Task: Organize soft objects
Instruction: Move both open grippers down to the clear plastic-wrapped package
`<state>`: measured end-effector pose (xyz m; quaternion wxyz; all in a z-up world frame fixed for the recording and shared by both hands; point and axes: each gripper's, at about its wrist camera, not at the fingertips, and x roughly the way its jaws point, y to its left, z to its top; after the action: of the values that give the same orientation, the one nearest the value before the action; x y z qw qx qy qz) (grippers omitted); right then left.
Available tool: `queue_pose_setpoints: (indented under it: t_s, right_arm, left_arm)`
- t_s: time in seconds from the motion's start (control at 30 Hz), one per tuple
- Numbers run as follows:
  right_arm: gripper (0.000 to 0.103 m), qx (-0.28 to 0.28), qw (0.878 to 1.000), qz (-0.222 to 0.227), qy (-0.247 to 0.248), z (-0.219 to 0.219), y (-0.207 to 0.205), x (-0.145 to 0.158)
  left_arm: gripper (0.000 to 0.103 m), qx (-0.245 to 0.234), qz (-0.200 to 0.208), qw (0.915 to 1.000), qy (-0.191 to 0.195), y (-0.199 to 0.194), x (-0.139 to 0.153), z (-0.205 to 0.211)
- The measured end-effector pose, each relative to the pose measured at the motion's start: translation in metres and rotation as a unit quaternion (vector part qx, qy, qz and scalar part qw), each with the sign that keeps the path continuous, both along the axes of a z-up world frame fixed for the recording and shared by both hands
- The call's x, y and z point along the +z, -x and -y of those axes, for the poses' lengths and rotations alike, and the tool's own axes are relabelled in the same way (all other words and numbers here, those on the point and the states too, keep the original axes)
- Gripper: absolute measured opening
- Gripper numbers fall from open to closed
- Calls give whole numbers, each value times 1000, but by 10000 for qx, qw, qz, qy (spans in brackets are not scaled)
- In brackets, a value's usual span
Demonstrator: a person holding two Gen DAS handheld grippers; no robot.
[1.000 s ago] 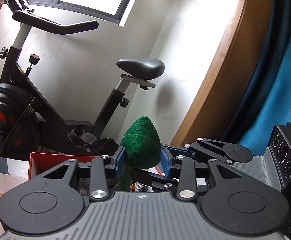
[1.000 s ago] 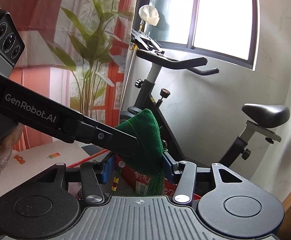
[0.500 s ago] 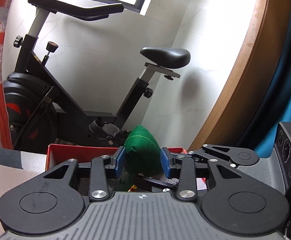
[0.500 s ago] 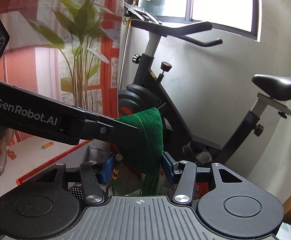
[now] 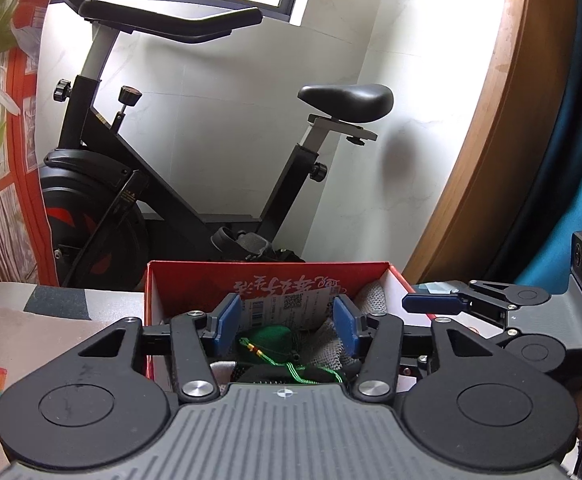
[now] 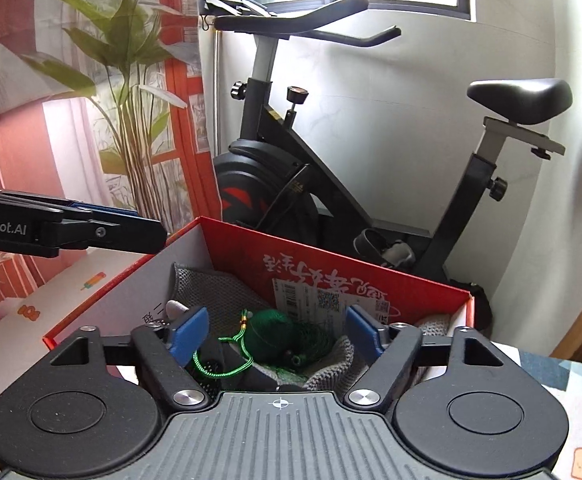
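While both tools hang over the red box (image 6: 371, 268), their jaws are opening and nothing sits between the pads. The left tool (image 5: 287, 326) is spread above the middle of the box, and the right tool (image 6: 277, 334) stands spread wider. The green knitted pouch (image 6: 279, 338) lies loose inside the box, below the pads and apart from them, resting on grey mesh cloth (image 6: 219, 292). Its green cord (image 6: 219, 368) with small gold beads trails out over the cloth. A white barcode label (image 6: 323, 298) is stuck to the inner far wall of the box. The box stands on a patterned worktop (image 5: 31, 344), and behind it an exercise bike (image 5: 163, 184) stands against the white wall.
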<state>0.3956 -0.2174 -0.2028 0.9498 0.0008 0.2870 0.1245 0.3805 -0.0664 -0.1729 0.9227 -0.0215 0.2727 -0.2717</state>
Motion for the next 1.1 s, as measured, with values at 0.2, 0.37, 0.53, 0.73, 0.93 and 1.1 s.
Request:
queue_pose_setpoints:
  t_s: [0.2, 0.37, 0.53, 0.73, 0.93, 1.1]
  right_arm:
    - [103, -144, 9999, -39, -17, 3, 32, 0]
    - [103, -210, 9997, -42, -139, 7, 57, -3]
    - [103, -254, 9995, 48, -204, 5, 84, -6]
    - [103, -348, 9983, 76, -456, 6, 117, -18]
    - [103, -572, 9953, -129, -775, 10, 143, -44]
    - [103, -820, 9892, -476, -1121, 13, 155, -74]
  left_arm:
    - [99, -28, 36, 9999, -149, 32, -3, -25]
    - [103, 29, 64, 9996, -286, 57, -7, -41]
    - [103, 219, -25, 9990, -386, 80, -19, -56]
    - [103, 324, -318, 9982, -390, 97, -42, -74]
    - [103, 404, -708, 9962, -319, 98, -68, -87]
    - [103, 562, -1193, 9911, -161, 89, -98, -98]
